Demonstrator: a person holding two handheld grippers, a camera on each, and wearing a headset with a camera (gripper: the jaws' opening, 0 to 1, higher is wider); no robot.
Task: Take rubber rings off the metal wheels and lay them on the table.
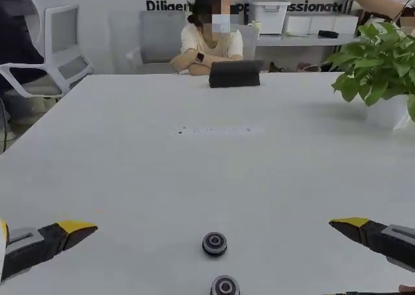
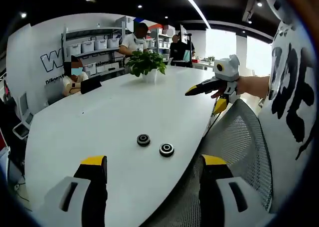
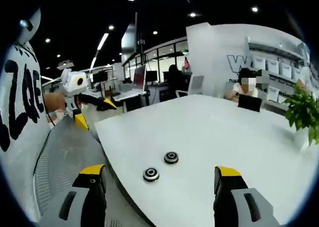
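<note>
Two small metal wheels, each with a black rubber ring around it, lie on the white table (image 1: 194, 165) near its front edge. One wheel (image 1: 214, 243) (image 2: 143, 139) (image 3: 171, 157) is a little farther out than the other wheel (image 1: 225, 286) (image 2: 166, 149) (image 3: 151, 174). My left gripper (image 1: 40, 233) (image 2: 153, 162) is at the lower left, open and holding nothing, well left of the wheels. My right gripper (image 1: 363, 230) (image 3: 160, 171) is at the lower right, also open with nothing between its jaws. Each gripper points inward toward the wheels, which lie between them.
A potted plant (image 1: 379, 68) stands at the table's far right. A person sits at the far side behind a dark tablet (image 1: 235, 73). Office chairs (image 1: 58, 42) stand off the left corner. A mesh chair (image 2: 239, 147) is just off the near table edge.
</note>
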